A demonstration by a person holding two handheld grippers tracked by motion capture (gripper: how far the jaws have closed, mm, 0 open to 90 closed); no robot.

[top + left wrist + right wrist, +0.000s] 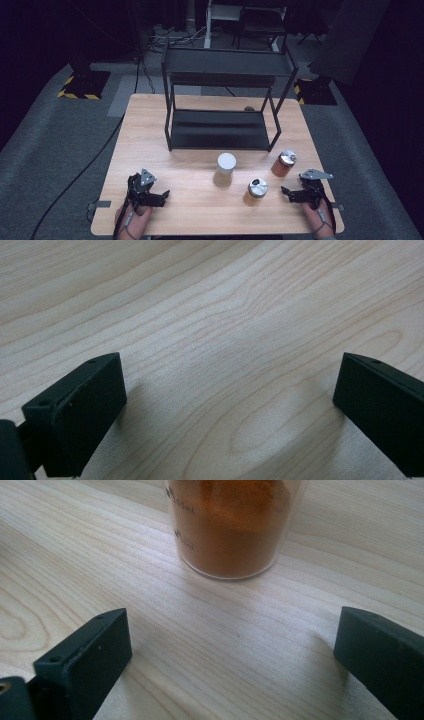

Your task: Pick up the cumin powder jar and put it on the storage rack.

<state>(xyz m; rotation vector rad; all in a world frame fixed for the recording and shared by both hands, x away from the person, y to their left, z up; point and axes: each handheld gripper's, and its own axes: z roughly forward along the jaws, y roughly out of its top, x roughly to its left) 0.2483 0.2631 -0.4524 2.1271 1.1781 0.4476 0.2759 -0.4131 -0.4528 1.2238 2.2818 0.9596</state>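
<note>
Three jars stand on the wooden table (150,130) in front of a black two-tier shelf (220,100): a white-lidded jar (225,170) in the middle, and two silver-lidded jars of orange powder, one nearer me (255,192) and one at the right (284,163). My left gripper (162,196) rests open at the front left, over bare wood (225,350) with nothing between its jaws. My right gripper (286,192) is open at the front right, pointing at the nearer orange jar (230,525), which stands a short way beyond its jaws.
The shelf's lower tier (217,130) and upper tier (225,62) are bare. A small dark object (248,108) lies behind the shelf. Grey carpet surrounds the table, with cables at the left (75,175).
</note>
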